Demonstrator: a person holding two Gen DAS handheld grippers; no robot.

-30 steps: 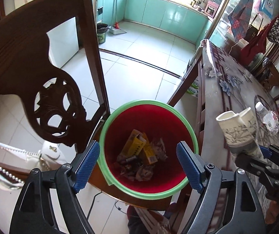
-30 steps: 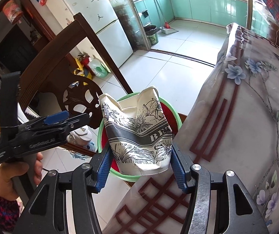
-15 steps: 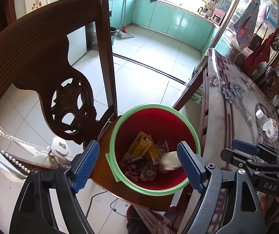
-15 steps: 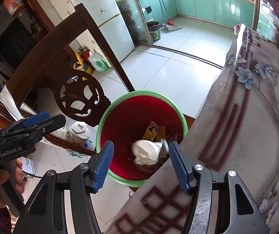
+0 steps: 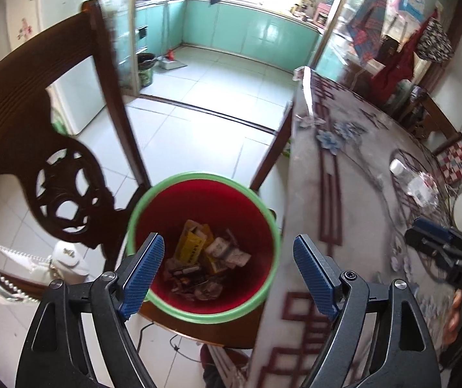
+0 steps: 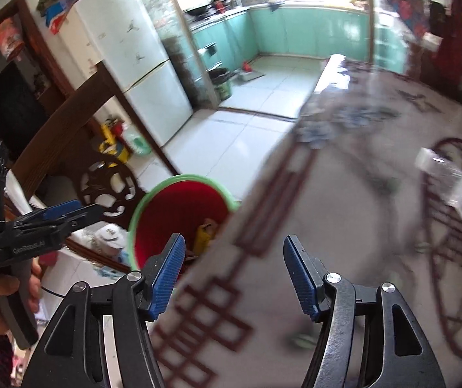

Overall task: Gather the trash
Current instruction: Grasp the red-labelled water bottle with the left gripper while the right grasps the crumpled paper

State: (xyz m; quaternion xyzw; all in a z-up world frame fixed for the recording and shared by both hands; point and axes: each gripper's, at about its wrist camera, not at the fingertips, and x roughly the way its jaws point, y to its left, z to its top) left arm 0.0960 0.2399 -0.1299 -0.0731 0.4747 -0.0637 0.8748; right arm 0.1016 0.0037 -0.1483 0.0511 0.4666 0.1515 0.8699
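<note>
Table (image 5: 353, 200): flat, glossy patterned cover; red bin (image 5: 265, 242) with green rim stands just left of its edge, part-filled with wrappers. Remaining trash, a clear plastic bottle (image 6: 450, 177), lies far right on the table: likely light, thin-walled, slippery; best gripped across the body. Left gripper (image 5: 227, 271) and right gripper (image 6: 233, 274) both spread wide, empty.

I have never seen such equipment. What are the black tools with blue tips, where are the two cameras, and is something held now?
No robot: a person holds one claw tool in each hand. Each picture comes from a camera on one tool, looking along its blue fingers. The left claw hangs open over the red bin, which holds wrappers and a yellow box. The right claw is open and empty over the flowered table, where a plastic bottle lies.
</note>
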